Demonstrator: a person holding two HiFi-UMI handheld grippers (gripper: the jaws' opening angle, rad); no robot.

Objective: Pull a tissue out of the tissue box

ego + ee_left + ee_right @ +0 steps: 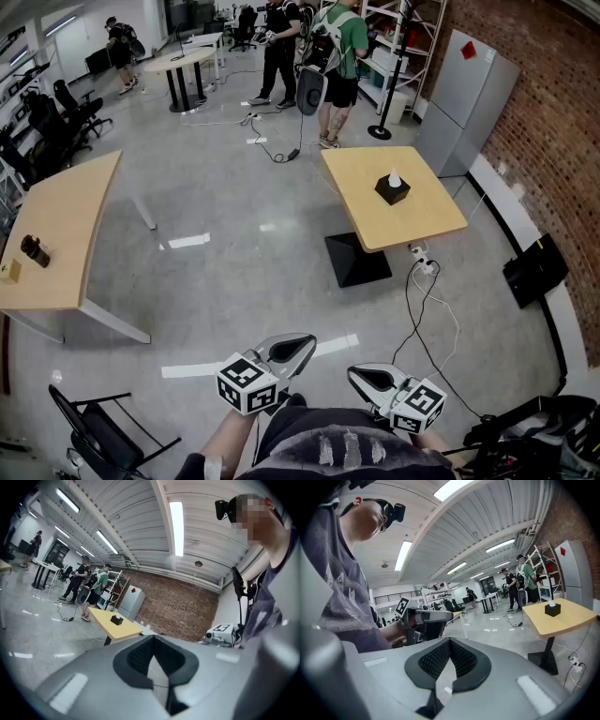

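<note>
Both tongs were pressed together, empty: left gripper (296, 349) and right gripper (365, 377) at bottom centre. The box (392, 190) sat well apart on the table (375, 220), upper right. Best play, I'd say: walk in, spread one pair, pinch only the tissue (395, 177), steady the box. Only the head view showed the cable (406, 305) on the floor; the right gripper view gave the tissue's upright profile.
</note>
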